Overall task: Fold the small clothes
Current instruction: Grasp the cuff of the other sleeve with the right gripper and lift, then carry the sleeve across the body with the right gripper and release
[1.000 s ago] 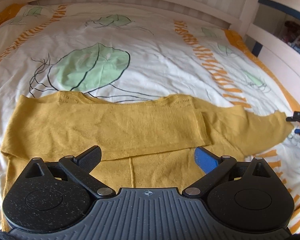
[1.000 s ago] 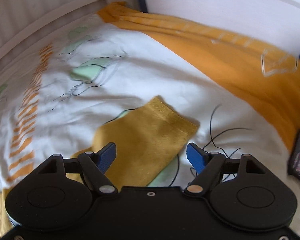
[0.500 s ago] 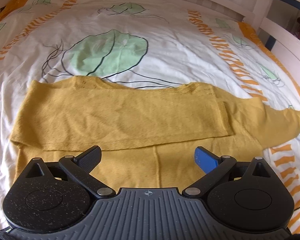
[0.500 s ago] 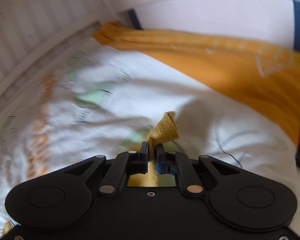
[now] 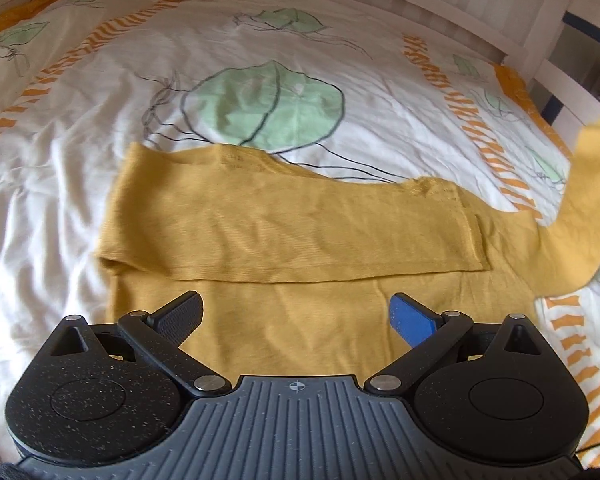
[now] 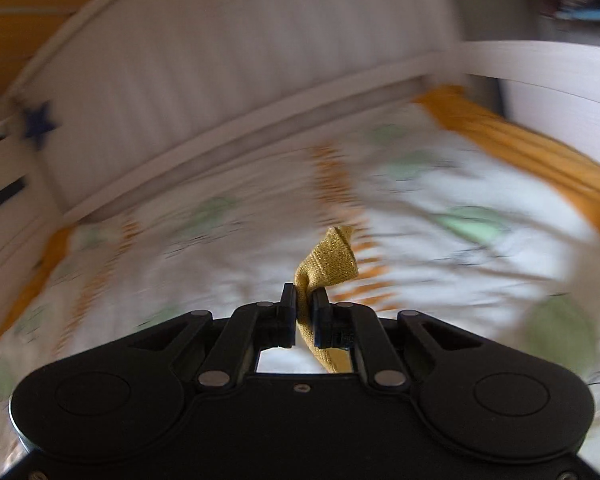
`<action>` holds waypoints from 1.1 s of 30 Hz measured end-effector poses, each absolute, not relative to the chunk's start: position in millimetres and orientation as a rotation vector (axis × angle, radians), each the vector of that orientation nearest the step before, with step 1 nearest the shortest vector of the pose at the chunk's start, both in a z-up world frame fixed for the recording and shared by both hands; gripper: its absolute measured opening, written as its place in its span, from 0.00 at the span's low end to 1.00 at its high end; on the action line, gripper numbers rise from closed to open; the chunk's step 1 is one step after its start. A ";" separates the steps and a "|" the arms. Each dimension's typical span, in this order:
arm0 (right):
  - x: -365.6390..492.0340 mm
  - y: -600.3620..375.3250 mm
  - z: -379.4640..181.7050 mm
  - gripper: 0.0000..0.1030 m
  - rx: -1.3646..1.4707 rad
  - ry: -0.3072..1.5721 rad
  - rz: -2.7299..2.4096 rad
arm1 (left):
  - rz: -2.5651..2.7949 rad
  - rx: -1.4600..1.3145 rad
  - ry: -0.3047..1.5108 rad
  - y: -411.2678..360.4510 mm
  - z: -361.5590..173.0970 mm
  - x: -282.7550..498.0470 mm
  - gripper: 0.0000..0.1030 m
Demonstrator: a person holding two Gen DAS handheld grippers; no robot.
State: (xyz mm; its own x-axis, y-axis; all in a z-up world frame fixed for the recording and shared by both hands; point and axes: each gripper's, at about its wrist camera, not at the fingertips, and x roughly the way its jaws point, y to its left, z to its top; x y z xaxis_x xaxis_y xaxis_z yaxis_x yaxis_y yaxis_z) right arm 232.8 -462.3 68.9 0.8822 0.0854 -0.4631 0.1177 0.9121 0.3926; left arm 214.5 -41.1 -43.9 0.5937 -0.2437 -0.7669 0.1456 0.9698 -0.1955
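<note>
Pinching the sweater's sleeve (image 6: 332, 260), right gripper (image 6: 305, 312); left gripper (image 5: 296, 312) spread wide.

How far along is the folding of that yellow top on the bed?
Partway. One sleeve already lies folded flat across the yellow top on the bedspread. The right gripper is shut on the other sleeve, which is lifted off the bed at the right. The left gripper is open above the hem. That sleeve is not yet laid across, and the body remains unfolded.
</note>
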 end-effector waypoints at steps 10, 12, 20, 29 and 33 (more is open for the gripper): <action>239.2 -274.7 25.0 0.16 0.277 0.608 0.311 | -0.134 -0.174 0.898 26.6 -42.7 202.9 0.98; 240.3 -247.0 -3.6 0.17 0.257 0.667 0.348 | -0.112 -0.191 0.899 37.9 -44.7 201.1 0.98; 206.8 -178.1 -85.9 0.23 0.161 0.842 0.476 | -0.073 -0.219 0.933 59.5 -56.8 198.6 0.98; 184.2 -216.9 -71.5 0.50 0.182 0.728 0.474 | -0.140 -0.192 0.904 32.0 -52.7 206.0 0.98; 182.2 -253.1 -56.7 0.78 0.172 0.581 0.354 | -0.199 -0.160 0.903 5.3 -58.8 210.8 0.98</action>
State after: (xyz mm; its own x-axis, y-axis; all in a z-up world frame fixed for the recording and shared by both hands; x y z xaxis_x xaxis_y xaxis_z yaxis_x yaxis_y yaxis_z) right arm 182.2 -253.1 -56.7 0.7779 0.3739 -0.5050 -0.2778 0.9256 0.2573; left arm 210.8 5.3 -58.8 0.6031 -0.2376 -0.7614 0.1037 0.9699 -0.2205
